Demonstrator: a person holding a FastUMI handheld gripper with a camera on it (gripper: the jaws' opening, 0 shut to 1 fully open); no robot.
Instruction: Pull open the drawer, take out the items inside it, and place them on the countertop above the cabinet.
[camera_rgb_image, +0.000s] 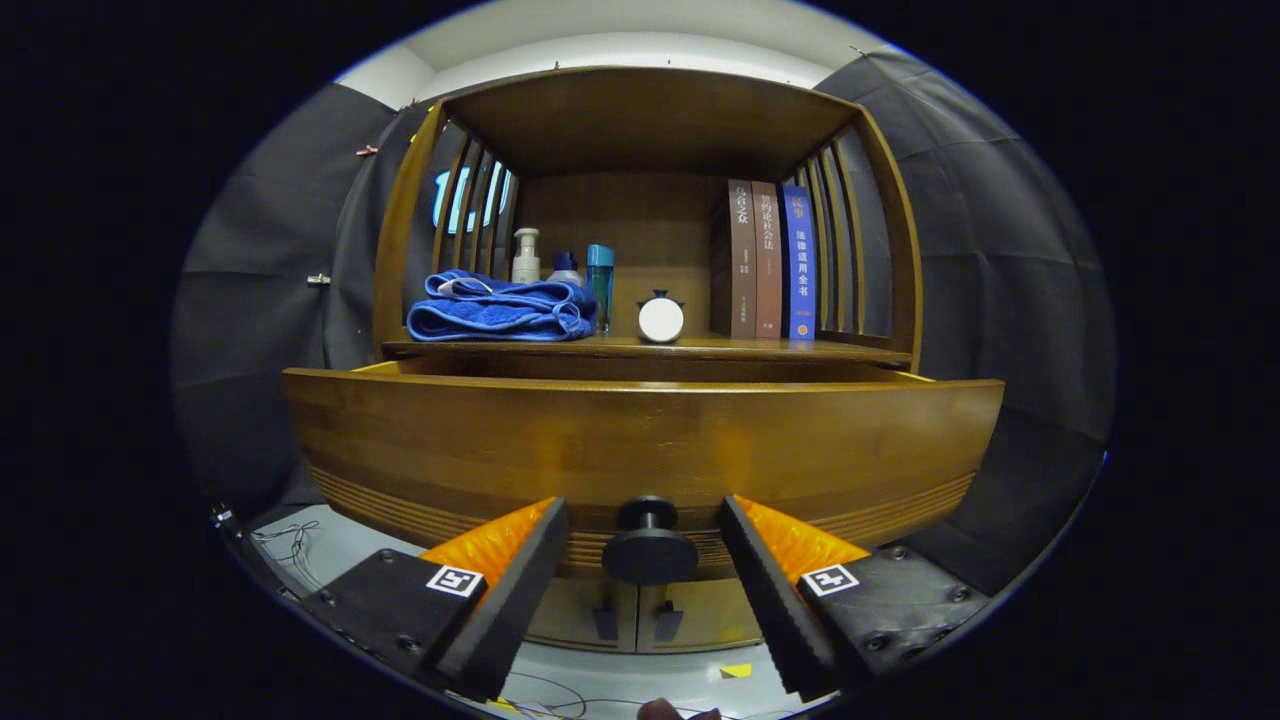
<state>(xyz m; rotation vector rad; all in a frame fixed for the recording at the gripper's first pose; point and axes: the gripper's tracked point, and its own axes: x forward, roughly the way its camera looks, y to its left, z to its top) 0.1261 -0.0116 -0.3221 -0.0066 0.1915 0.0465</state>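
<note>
A wooden drawer (640, 440) of the cabinet stands pulled out toward me, its curved front wide across the view. Its dark round knob (649, 545) sits between my two fingers, with a gap on each side, so neither finger touches it. My gripper (645, 540) is open around the knob. What lies inside the drawer is hidden behind its front. Above the drawer runs the wooden countertop (700, 348).
On the countertop lie a folded blue towel (500, 308), a pump bottle (526, 257), a teal bottle (600, 280), a small white round clock (661, 319) and three upright books (768, 260). Two lower cabinet doors (640, 615) sit below the drawer. Cables (290, 540) trail on the floor.
</note>
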